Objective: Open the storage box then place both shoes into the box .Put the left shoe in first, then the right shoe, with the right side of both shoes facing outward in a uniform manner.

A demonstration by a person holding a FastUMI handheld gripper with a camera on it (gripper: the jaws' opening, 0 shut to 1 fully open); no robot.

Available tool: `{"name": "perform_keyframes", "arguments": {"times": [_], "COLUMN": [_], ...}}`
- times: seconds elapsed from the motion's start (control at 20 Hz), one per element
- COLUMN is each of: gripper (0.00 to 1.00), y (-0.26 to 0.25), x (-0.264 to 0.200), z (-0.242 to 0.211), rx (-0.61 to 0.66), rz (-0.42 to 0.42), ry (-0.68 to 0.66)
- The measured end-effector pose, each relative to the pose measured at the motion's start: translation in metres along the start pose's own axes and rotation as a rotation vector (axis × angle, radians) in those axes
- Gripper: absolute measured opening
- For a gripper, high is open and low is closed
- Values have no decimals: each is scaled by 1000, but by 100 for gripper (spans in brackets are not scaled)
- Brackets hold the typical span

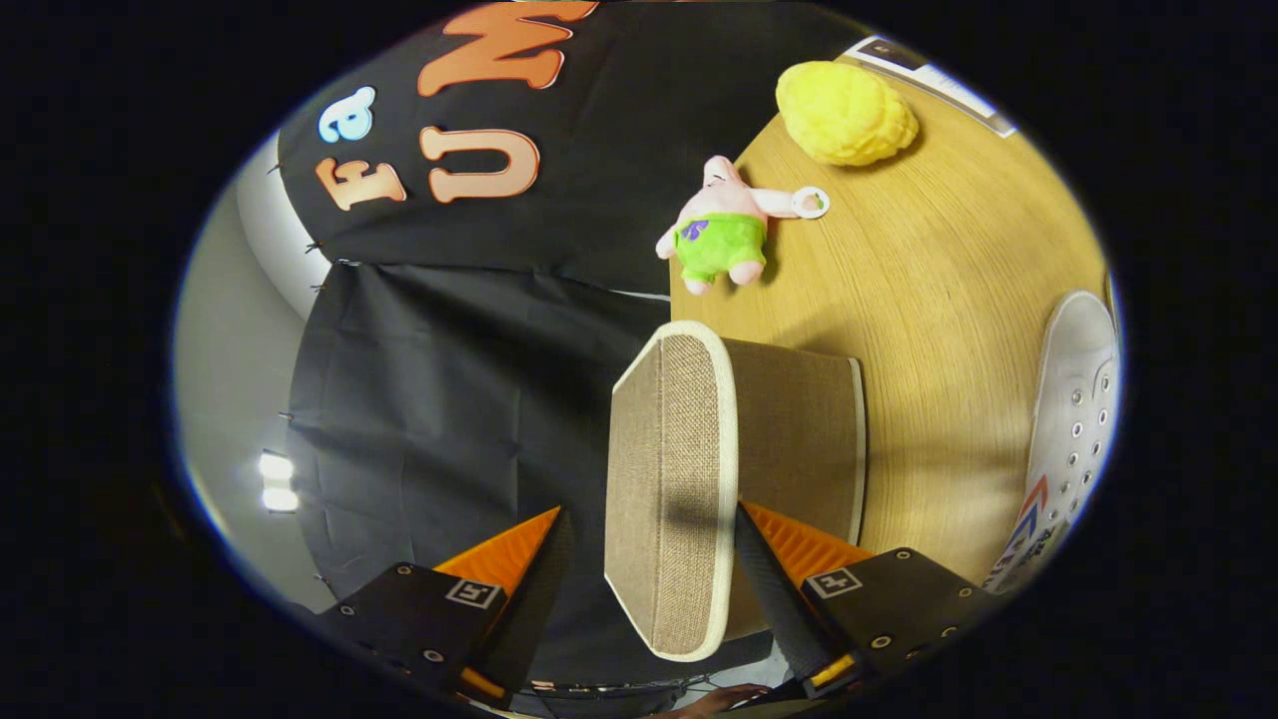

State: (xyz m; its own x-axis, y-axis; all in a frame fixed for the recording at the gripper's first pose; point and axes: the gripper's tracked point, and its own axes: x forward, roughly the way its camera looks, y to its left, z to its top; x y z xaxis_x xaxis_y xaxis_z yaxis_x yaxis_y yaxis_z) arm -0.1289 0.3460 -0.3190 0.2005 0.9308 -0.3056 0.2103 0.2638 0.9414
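With its fingers apart around the lid [671, 489], the hand-held gripper [654, 544] is at the storage box [799, 439] on the tabletop [949, 330], opening seemingly underway, while a white shoe [1073, 419] lies beside the box, not yet packed.

Tool [654, 559] spread wide; storage box [789, 429] lid [671, 489] seen between fingers, gap left on one side, other finger close against lid edge. Box body blocks path straight ahead. Bare worktop [949, 330] found beyond box, up to plush toy [721, 232] and yellow cushion [845, 112], both well apart from box. White shoe [1073, 419] stands at worktop edge, open strip of worktop between it and box.
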Motion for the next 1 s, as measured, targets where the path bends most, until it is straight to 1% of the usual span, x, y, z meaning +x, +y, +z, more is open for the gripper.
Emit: {"name": "perform_keyframes", "arguments": {"times": [0.05,0.15,0.2,0.25,0.35,0.4,0.5,0.55,0.6,0.65,0.7,0.8,0.85,0.9,0.95,1.0], "gripper": [94,87,79,75,60,54,47,46,41,38,34,34,38,54,65,83], "y": [2,7,6,2,-3,3,3,5,17,24,21,-8,-14,-20,-25,-27], "x": [-4,-3,0,4,6,3,1,-4,-8,-10,-5,6,6,10,13,18], "z": [-3,-6,-8,-12,-16,-11,-4,-3,5,15,19,7,-2,-8,-12,-13], "rx": [-12,-21,-28,-46,-37,-29,-36,-10,5,-9,-48,-66,-74,-95,-120,-138], "rz": [2,15,15,2,-18,2,8,29,63,81,59,-35,-55,-78,-94,-101], "ry": [2,15,22,34,52,38,17,16,-7,-49,-70,-45,-19,-3,-1,-5]}}
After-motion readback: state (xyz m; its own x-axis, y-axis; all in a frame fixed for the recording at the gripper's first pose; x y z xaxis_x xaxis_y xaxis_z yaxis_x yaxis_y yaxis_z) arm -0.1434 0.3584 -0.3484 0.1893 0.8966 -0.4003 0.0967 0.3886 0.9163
